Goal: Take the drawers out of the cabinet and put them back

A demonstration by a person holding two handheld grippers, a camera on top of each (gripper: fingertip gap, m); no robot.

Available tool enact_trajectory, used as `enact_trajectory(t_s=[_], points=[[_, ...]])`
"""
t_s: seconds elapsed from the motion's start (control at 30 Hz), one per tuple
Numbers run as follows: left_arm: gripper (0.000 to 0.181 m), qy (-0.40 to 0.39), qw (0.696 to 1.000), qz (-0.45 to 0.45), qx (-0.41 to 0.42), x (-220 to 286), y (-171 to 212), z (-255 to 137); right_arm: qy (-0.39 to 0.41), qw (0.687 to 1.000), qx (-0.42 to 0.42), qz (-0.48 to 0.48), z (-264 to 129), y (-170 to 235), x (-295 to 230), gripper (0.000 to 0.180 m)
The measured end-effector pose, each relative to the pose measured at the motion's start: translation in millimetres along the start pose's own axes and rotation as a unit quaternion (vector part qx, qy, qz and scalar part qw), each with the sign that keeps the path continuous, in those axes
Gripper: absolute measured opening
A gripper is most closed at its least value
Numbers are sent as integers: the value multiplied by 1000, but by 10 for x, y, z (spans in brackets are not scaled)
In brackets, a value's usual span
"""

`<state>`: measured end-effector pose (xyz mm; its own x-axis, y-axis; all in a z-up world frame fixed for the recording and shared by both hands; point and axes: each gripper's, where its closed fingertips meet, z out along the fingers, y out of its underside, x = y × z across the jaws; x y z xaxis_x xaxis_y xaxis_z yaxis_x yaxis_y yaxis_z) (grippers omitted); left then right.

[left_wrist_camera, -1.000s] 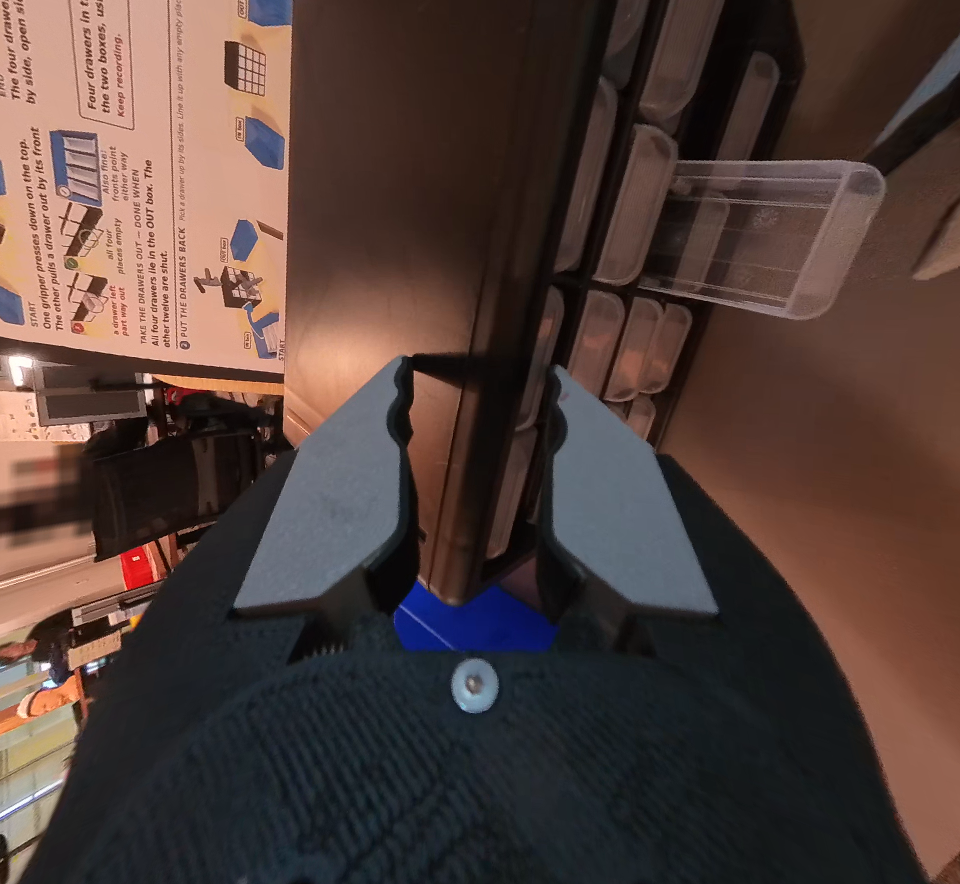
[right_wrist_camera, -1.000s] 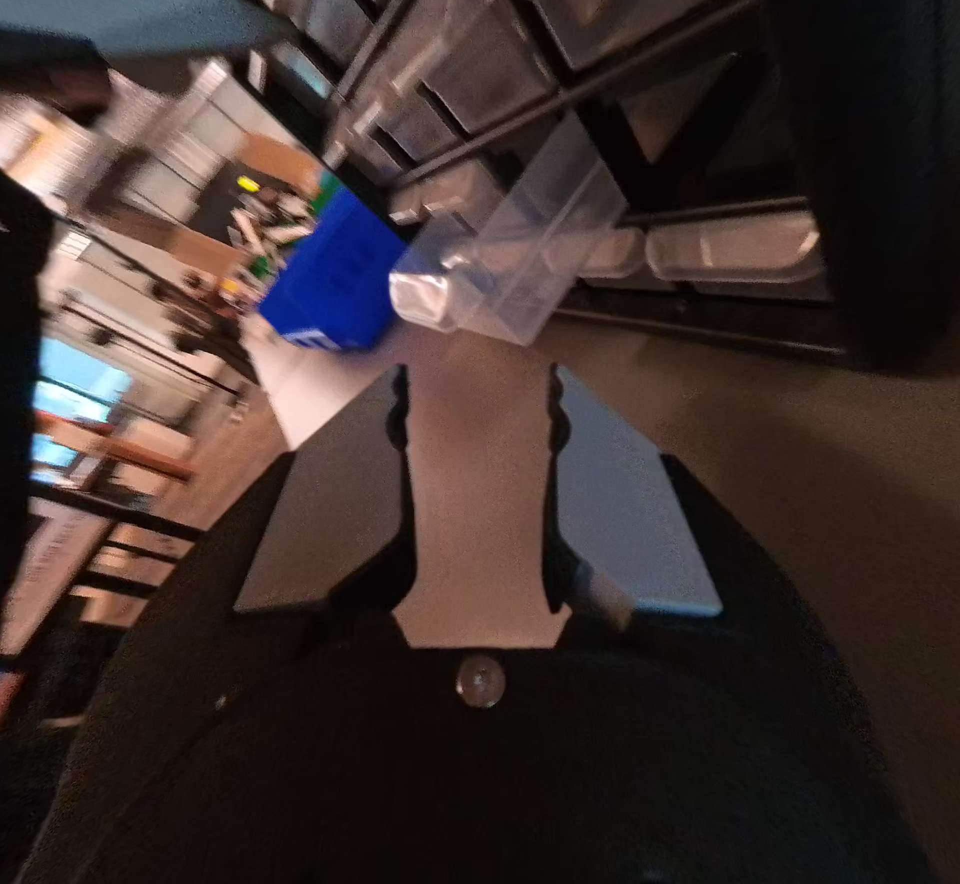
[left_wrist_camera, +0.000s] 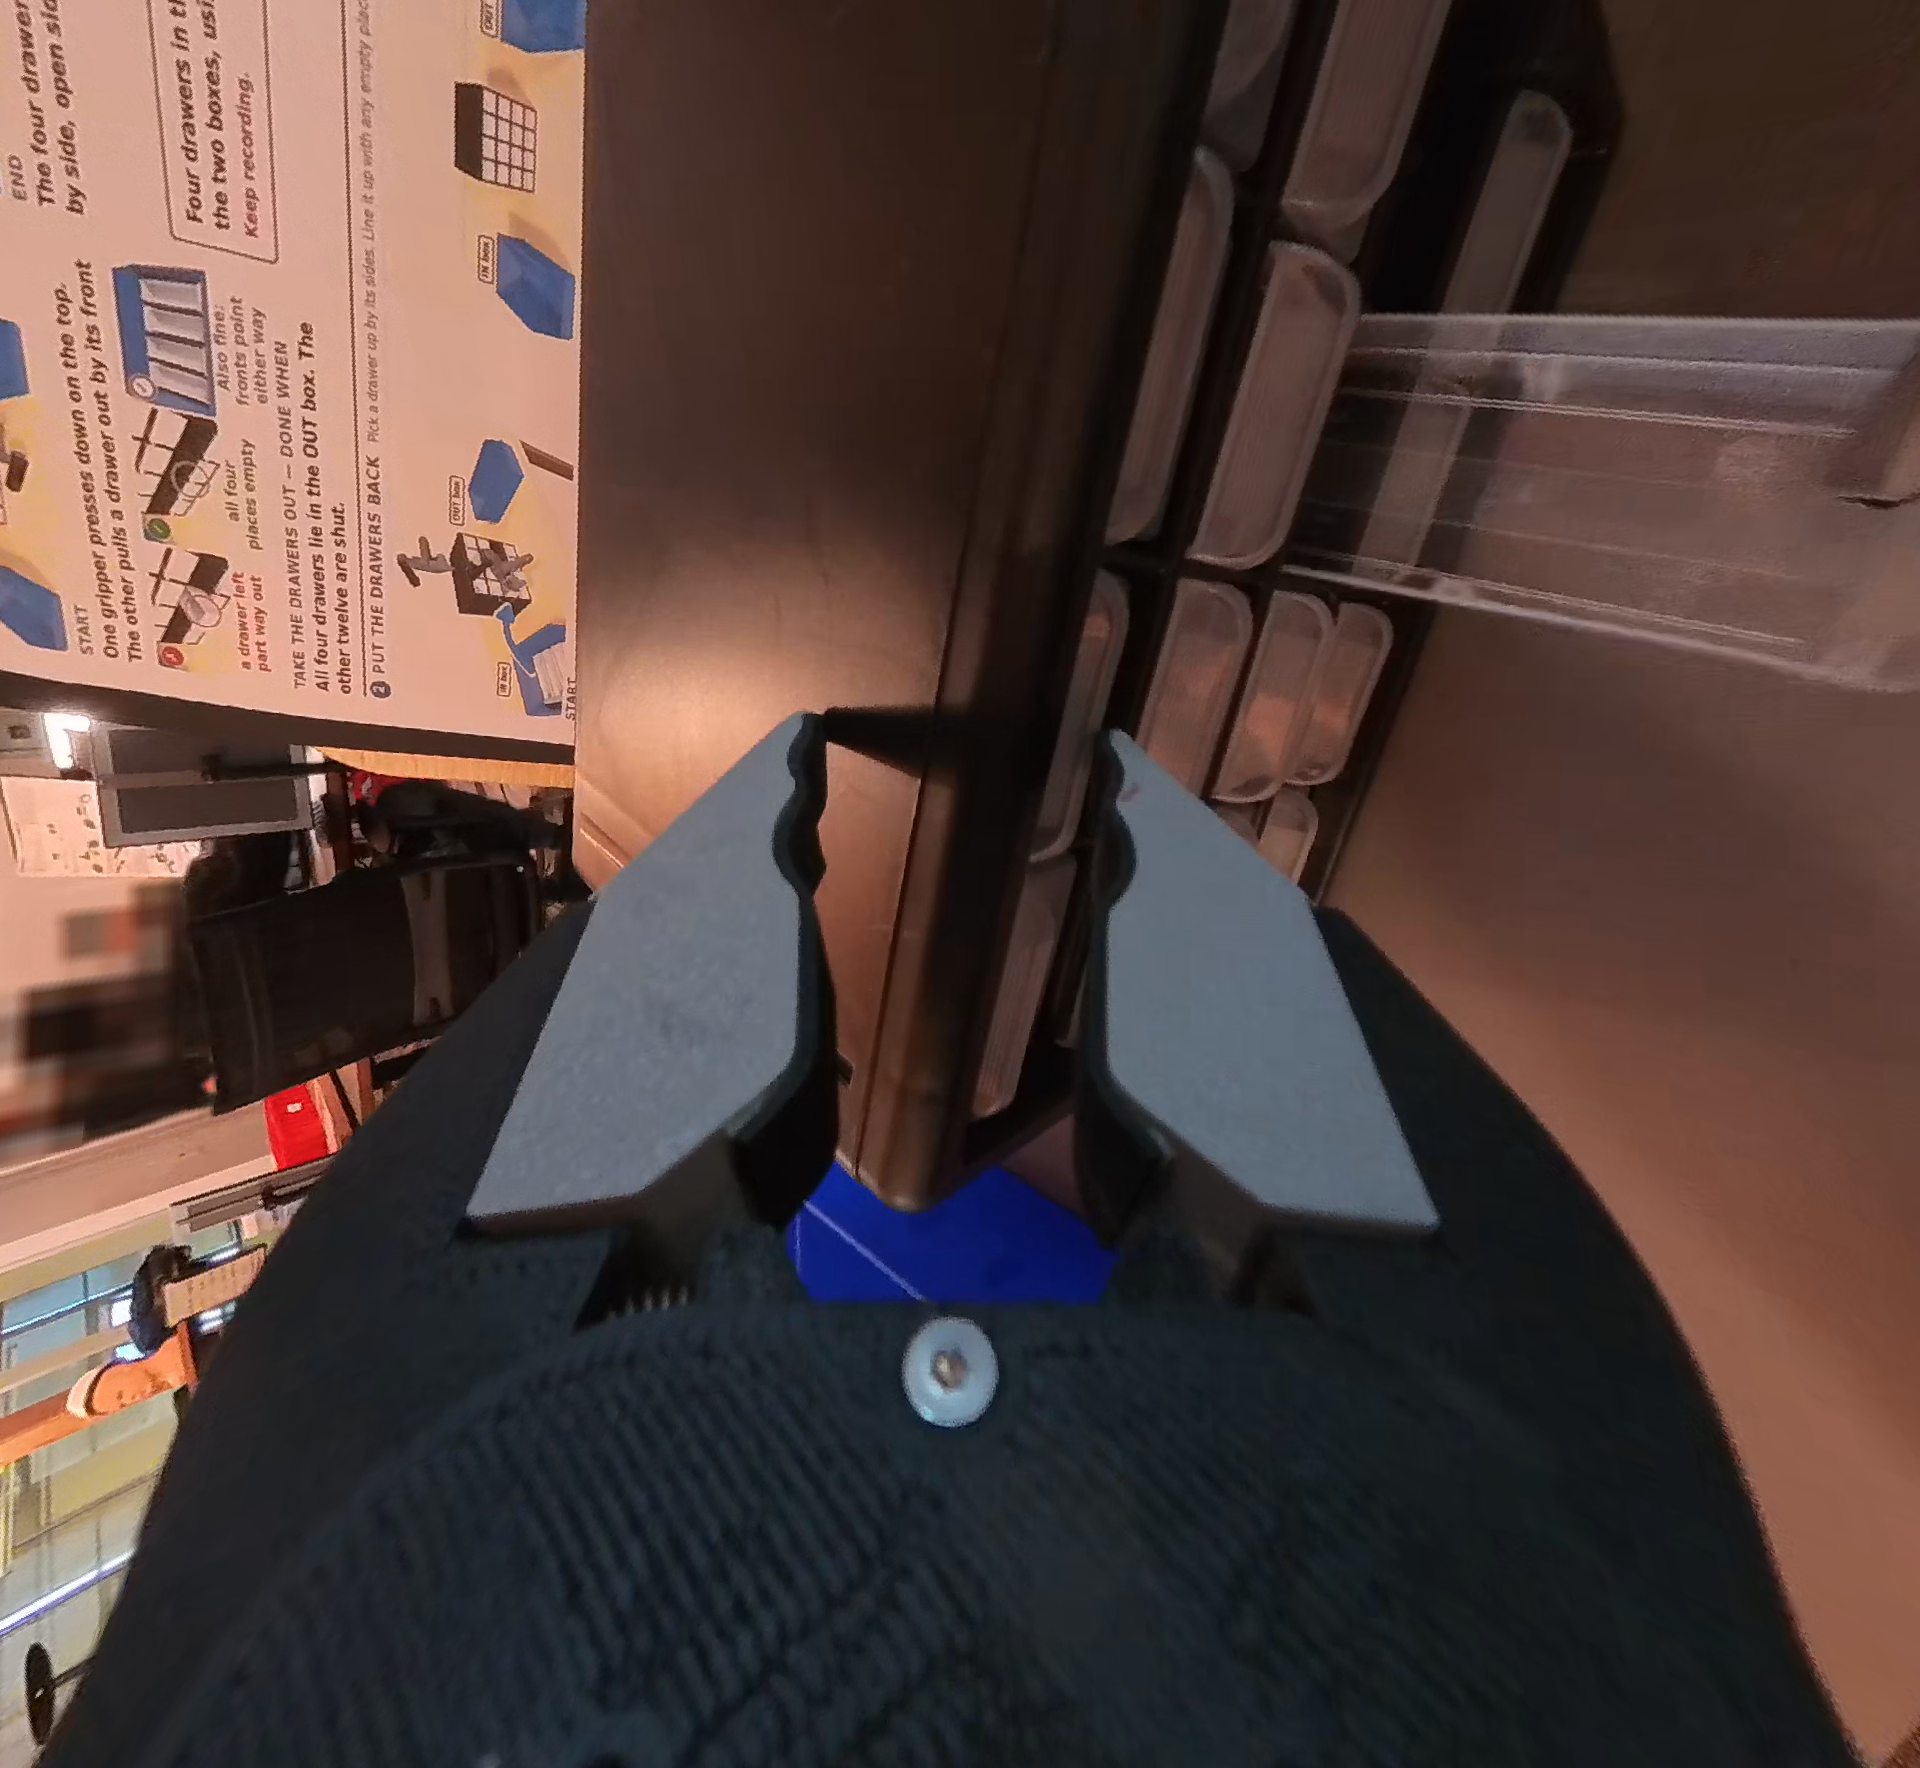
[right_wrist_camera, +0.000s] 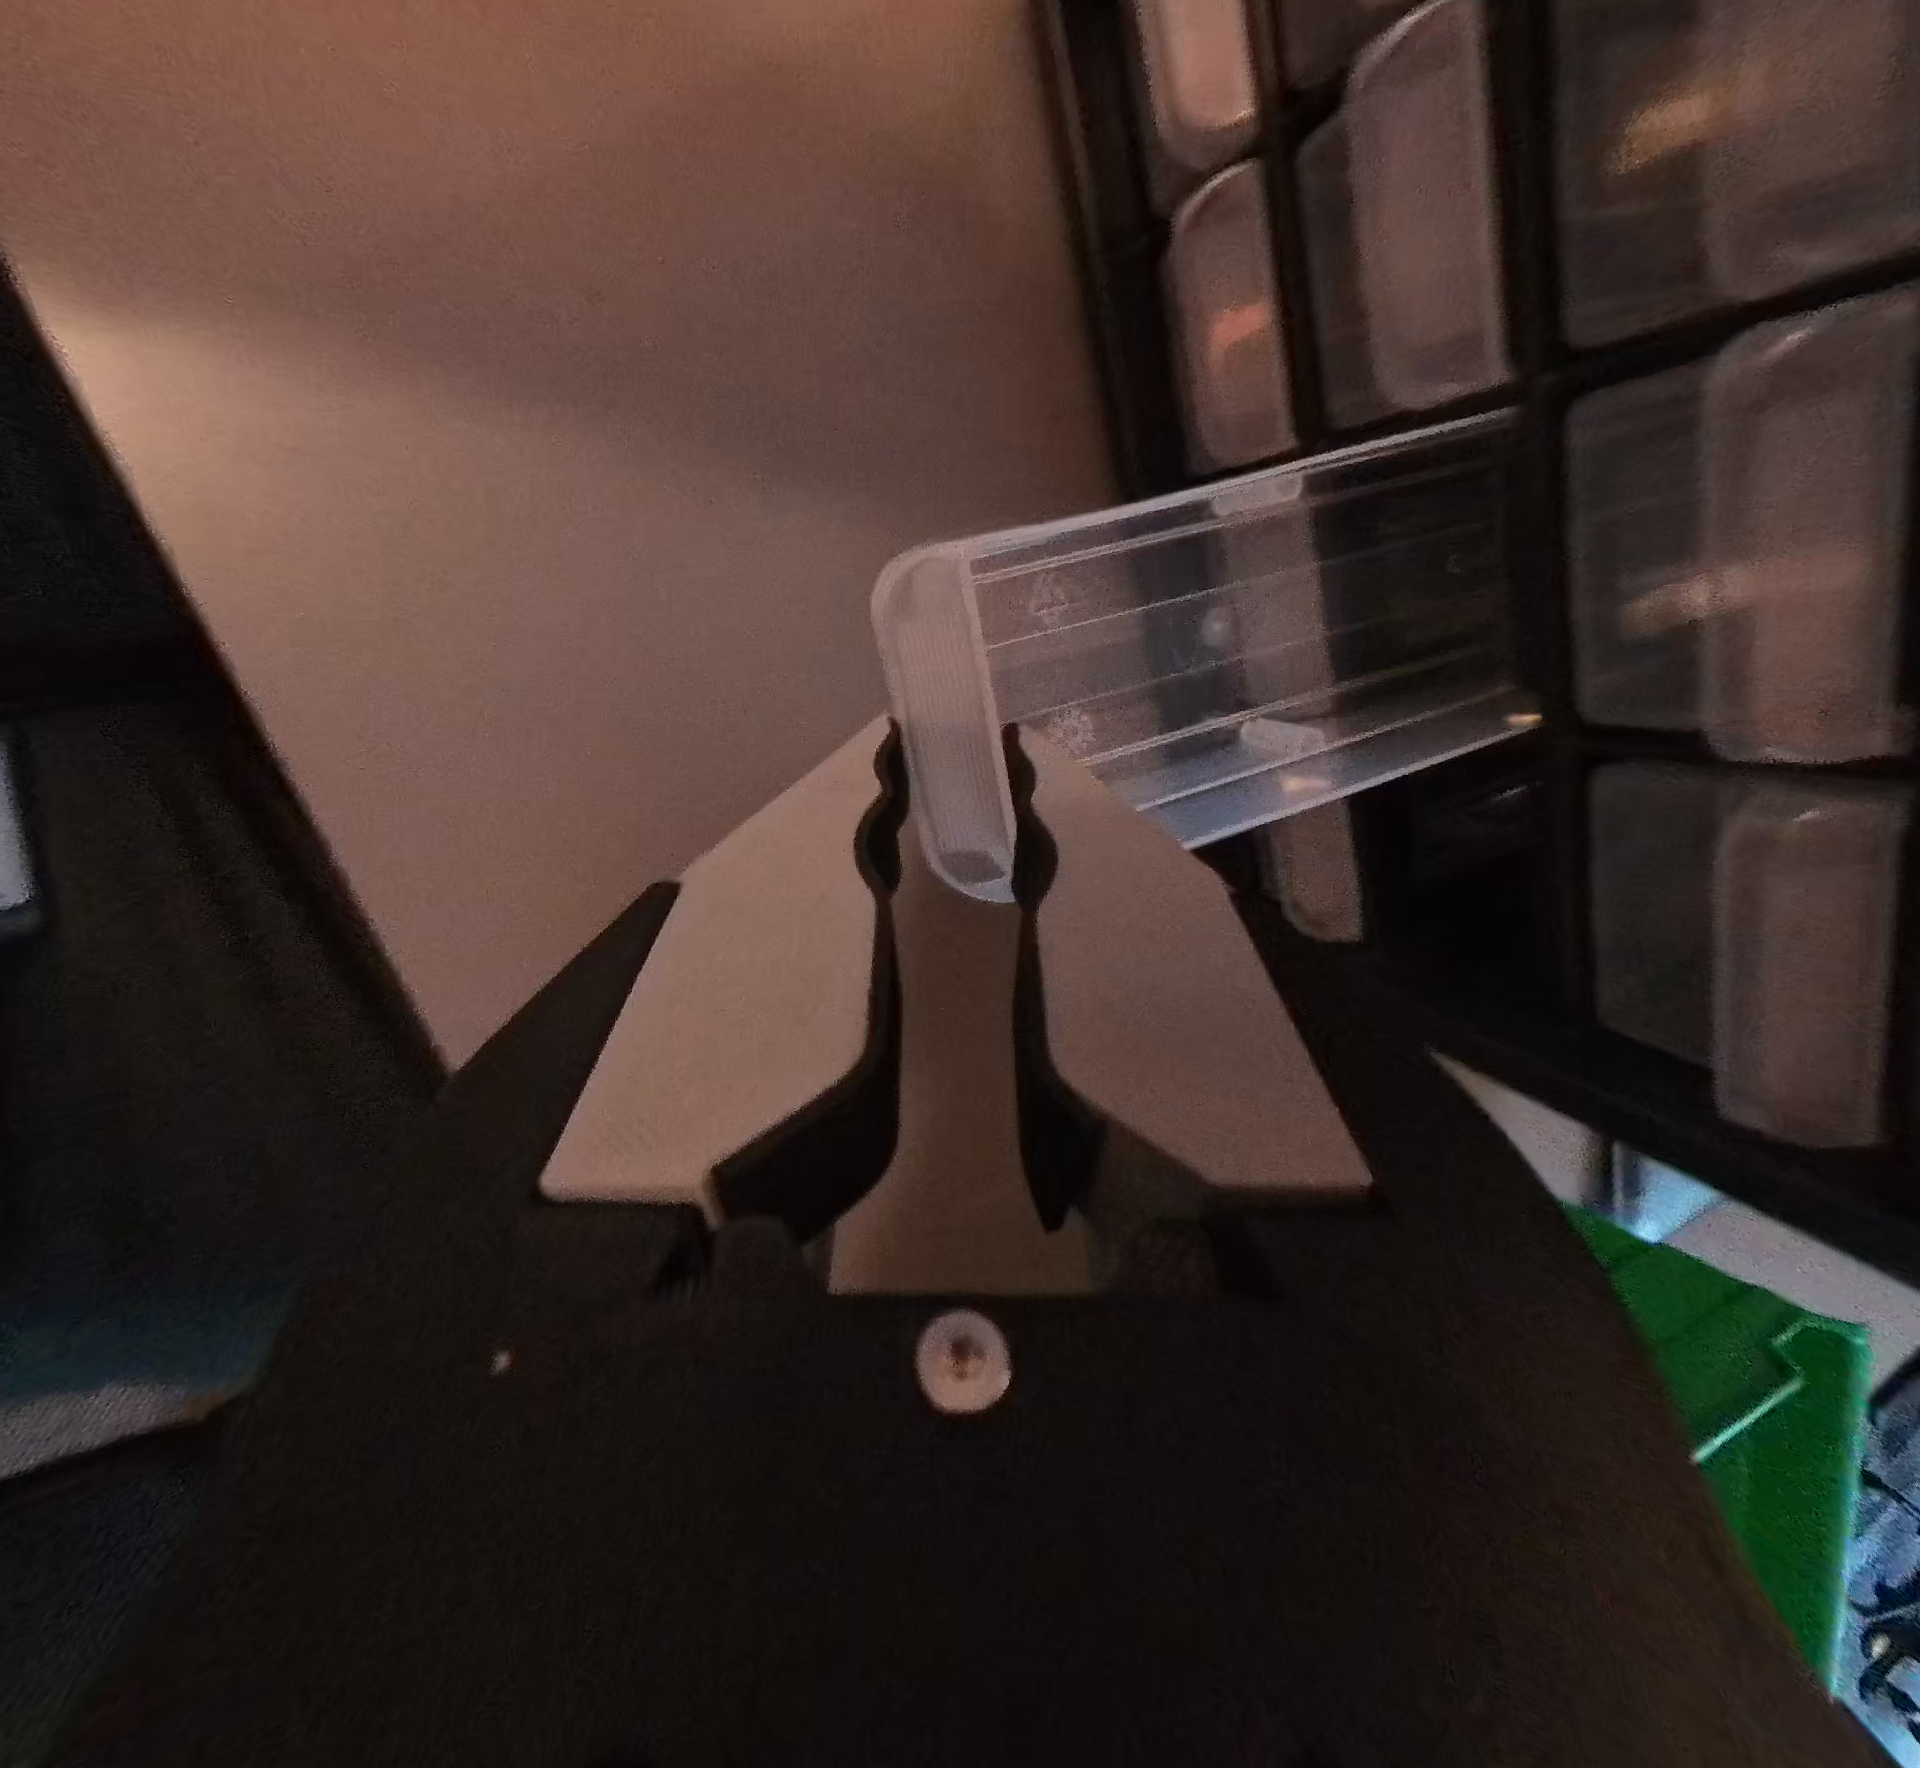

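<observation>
Right claw (right_wrist_camera: pixel 954 809) is clamped on the front lip of a clear drawer (right_wrist_camera: pixel 1247 648), which sticks partway out of the black cabinet (left_wrist_camera: pixel 831 368). Left claw (left_wrist_camera: pixel 961 783) stands apart, straddling the cabinet's top edge, apparently touching it. A blue box (left_wrist_camera: pixel 935 1240) lies beneath; an instruction sheet (left_wrist_camera: pixel 291 264) behind.

My left gripper (left_wrist_camera: pixel 961 762) sat with its jaws spread astride the front top edge of the dark cabinet (left_wrist_camera: pixel 810 368). One clear drawer (left_wrist_camera: pixel 1621 482) stood pulled well out of the cabinet front over the desk (left_wrist_camera: pixel 1662 1043). A blue box (left_wrist_camera: pixel 935 1245) showed between the fingers. An instruction sheet (left_wrist_camera: pixel 260 264) lay behind the cabinet.
</observation>
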<state>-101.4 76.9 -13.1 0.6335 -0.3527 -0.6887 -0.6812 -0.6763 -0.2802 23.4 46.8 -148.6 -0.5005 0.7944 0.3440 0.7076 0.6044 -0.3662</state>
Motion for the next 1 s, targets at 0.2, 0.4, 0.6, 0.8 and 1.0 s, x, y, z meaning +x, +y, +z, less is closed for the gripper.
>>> enact_trajectory(t_s=[0.2, 0.4, 0.6, 0.8, 1.0], points=[[50, 1, 1000, -2, 3, 0, 0, -3, -20, 1000, -5, -20, -141, 75, -278, 14], [50, 0, 1000, -1, 1, 0, 1, -2, -61, 995, 66, 48, -306, -163, -179, 14], [50, -2, 1000, 1, -3, 0, 4, -1, -199, 966, 143, 83, -674, -464, -483, 12], [50, -2, 1000, -4, 8, 1, 3, -3, -205, 964, 136, 103, -708, -155, -648, 13], [50, 3, 1000, -1, 11, 1, 4, -6, -113, 969, 169, 143, -1304, 173, -280, 13]])
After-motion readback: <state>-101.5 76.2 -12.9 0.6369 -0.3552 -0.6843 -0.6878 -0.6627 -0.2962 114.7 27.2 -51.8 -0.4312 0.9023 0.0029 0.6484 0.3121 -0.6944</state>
